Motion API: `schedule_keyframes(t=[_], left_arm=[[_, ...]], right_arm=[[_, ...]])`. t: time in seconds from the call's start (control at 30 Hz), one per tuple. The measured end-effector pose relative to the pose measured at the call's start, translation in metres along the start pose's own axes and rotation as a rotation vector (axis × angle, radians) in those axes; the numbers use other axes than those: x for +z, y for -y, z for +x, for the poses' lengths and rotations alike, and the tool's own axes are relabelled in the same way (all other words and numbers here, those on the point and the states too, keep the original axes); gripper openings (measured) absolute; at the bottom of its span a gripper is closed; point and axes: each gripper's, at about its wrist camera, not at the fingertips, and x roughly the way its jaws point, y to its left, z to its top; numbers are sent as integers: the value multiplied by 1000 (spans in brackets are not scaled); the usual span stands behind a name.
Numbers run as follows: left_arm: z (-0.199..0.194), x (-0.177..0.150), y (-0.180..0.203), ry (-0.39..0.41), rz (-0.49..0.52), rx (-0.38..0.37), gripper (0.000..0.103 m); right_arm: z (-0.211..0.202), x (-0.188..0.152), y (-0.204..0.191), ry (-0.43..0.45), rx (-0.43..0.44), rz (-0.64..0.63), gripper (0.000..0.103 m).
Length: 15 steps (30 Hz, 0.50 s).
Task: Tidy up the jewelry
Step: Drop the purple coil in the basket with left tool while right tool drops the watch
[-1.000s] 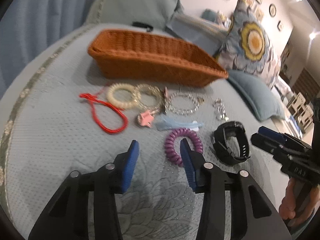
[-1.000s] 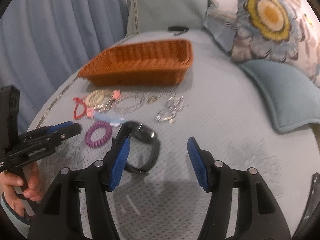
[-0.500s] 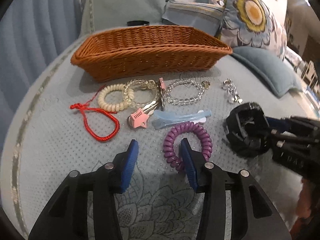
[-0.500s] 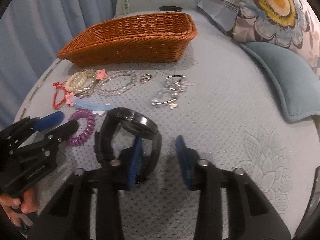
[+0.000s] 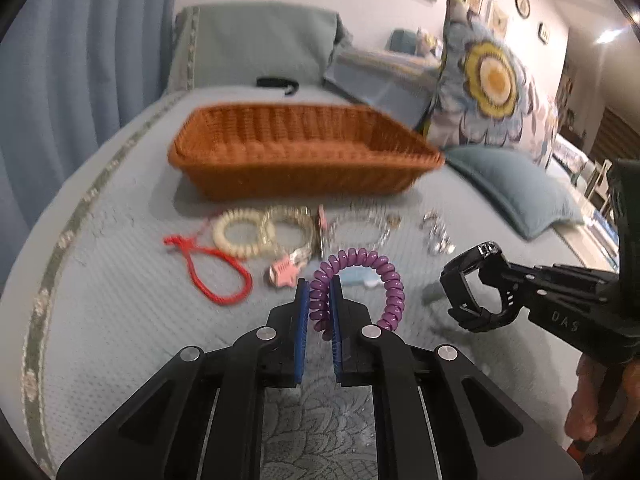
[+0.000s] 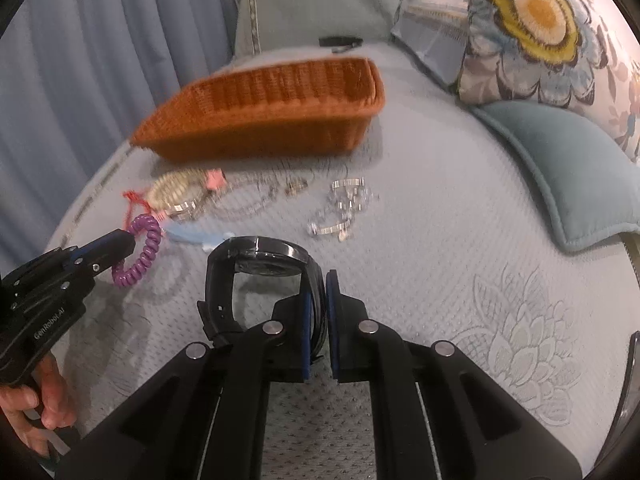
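Jaws of the left gripper [image 5: 319,304] have just closed on the purple spiral hair tie [image 5: 356,284]; the right gripper [image 6: 319,308] clamps the black watch [image 6: 260,268].

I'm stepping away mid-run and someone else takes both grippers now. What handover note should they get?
Left gripper: just closed, shut on the purple spiral hair tie, lifted off the bedspread.
Right gripper: just closed, shut on the black wristwatch by its strap.
Brown wicker basket: sits behind the jewelry row; nothing seen in it.
On the bedspread: red cord bracelet, cream spiral tie, beaded bracelets, pink and blue clips, silver pieces.
Left: likely drop both held items in the basket, then the rest.
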Motion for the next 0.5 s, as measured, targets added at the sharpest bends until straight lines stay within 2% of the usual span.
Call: schedule_keyframes(t=[0.13, 0.23, 0.37, 0.5], left_arm=[[-9, 10, -2, 30, -14, -2, 8], [-16, 29, -7, 55, -10, -7, 8], [-15, 70, -16, 103, 0, 10, 8], [13, 119, -29, 118, 2, 29, 8]], right_arm=[[-12, 9, 3, 47, 41, 35, 5], [-21, 28, 2, 96, 35, 35, 5], [-19, 77, 0, 154, 54, 46, 5], [10, 130, -7, 168, 39, 25, 5]])
